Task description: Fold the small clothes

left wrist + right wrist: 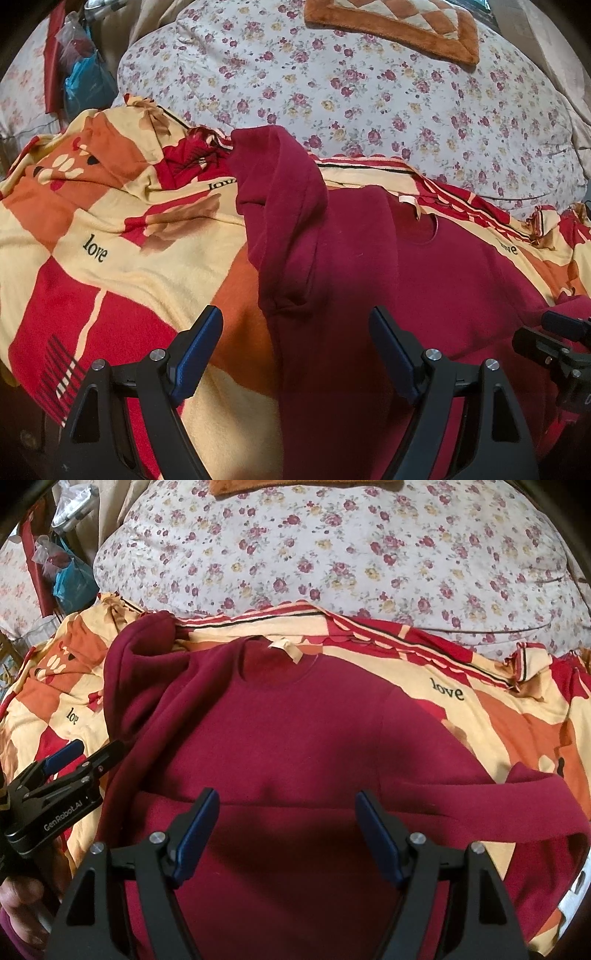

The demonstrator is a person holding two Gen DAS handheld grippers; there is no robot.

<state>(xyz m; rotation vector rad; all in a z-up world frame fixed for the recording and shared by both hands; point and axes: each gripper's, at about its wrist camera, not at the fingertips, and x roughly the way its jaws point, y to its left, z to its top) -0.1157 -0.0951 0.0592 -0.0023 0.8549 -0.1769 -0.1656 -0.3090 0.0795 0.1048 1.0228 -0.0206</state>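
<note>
Maroon sweater (295,746) lies beneath both spread grippers; untouched.

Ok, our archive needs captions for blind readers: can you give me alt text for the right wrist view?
A dark red sweater lies face up on a red, orange and cream "love" blanket, its neck label away from the camera. The right gripper hovers over the hem with jaws open and empty. The left gripper shows at the left edge, and a floral quilt lies behind.

Black hand-held gripper (284,827), blue pads (195,834), silver screws.
</note>
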